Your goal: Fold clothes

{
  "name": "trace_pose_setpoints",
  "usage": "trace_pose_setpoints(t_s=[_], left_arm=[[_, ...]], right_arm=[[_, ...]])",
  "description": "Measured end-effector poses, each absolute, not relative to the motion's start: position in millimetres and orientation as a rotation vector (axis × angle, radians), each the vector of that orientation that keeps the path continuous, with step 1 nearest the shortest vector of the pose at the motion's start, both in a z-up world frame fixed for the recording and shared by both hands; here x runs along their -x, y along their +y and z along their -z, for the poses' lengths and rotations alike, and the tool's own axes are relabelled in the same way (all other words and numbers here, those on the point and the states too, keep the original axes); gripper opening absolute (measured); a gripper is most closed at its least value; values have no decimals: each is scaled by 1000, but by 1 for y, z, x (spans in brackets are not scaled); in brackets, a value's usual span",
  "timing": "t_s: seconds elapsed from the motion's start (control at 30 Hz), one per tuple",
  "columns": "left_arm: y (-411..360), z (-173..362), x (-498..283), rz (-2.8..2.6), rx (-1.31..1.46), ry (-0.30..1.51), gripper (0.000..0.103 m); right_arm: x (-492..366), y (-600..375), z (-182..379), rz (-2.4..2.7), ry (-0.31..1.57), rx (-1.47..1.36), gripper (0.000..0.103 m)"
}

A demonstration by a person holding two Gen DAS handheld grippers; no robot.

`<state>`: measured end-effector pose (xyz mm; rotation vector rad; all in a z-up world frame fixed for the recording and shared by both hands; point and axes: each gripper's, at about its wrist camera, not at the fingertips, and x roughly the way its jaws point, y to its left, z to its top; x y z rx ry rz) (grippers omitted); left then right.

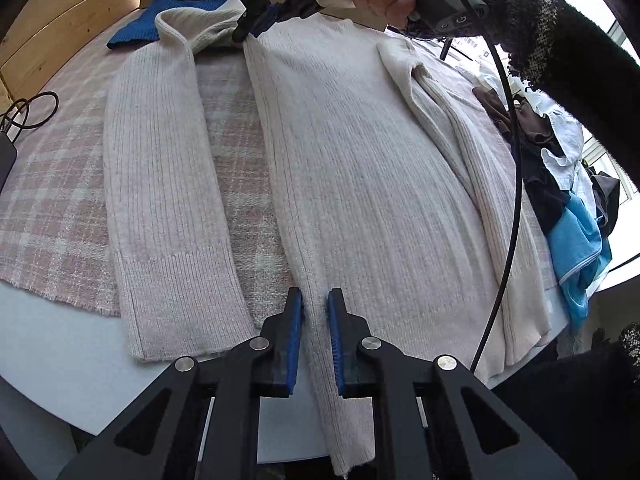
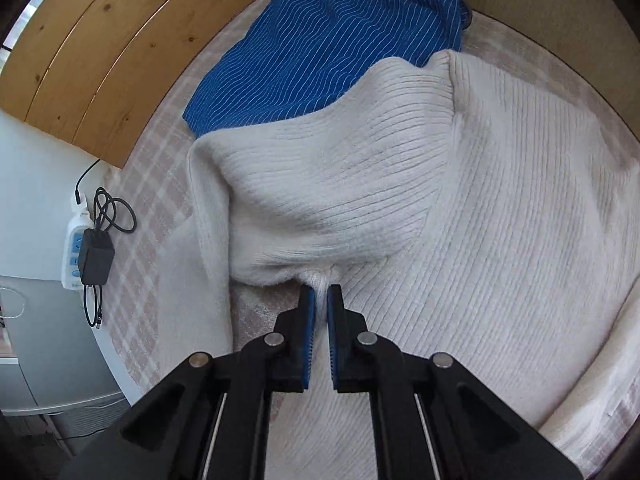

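The left tool (image 1: 316,308) pinches the cream sweater (image 1: 360,168) at its hem edge; the right tool (image 2: 319,304) pinches its shoulder, spread across a pink plaid cloth (image 1: 52,184) on the tabletop (image 1: 60,360).

Both tongs have black angular arms with round silver screws and blue ribbed pads: the left tongs (image 1: 316,300) and the right tongs (image 2: 319,294). A black cable (image 1: 508,200) hangs from the right handle. The person wears a dark fuzzy sleeve (image 1: 560,28) with a speckled band.
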<state>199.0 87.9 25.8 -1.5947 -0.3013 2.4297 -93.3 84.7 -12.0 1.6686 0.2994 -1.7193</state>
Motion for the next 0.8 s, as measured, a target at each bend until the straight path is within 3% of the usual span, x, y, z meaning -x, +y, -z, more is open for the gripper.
trace_pose_setpoints(t_s=[0.2,0.23,0.27,0.3,0.37,0.43,0.63,0.7,0.77,0.8], left_arm=[[59,-46,-196,-2521,1564,-380,11],[52,-51,-195,-2564,1546,-373,19],[47,-52,-192,-2592,1548,-364,38],[45,-50,-189,-2605,1562,-346,46],[43,-45,-182,-2610,1588,-296,50],[45,-39,-177,-2596,1604,-235,50],[60,-30,-174,-2587,1571,-122,45],[53,-30,-177,-2606,1560,-114,30],[43,-30,-180,-2609,1548,-144,8],[36,-30,-178,-2591,1541,-205,6]], right_arm=[[78,92,-20,1708,259,-1584,18],[78,95,-29,1708,241,-1563,18],[77,98,-37,1709,222,-1541,20],[78,94,-41,1709,202,-1535,23],[80,86,-49,1708,162,-1527,38],[84,77,-50,1729,161,-1538,39],[91,19,-15,1669,145,-1663,41],[86,3,-4,1673,194,-1671,41],[81,-8,4,1693,254,-1670,40],[78,-10,6,1712,291,-1664,38]])
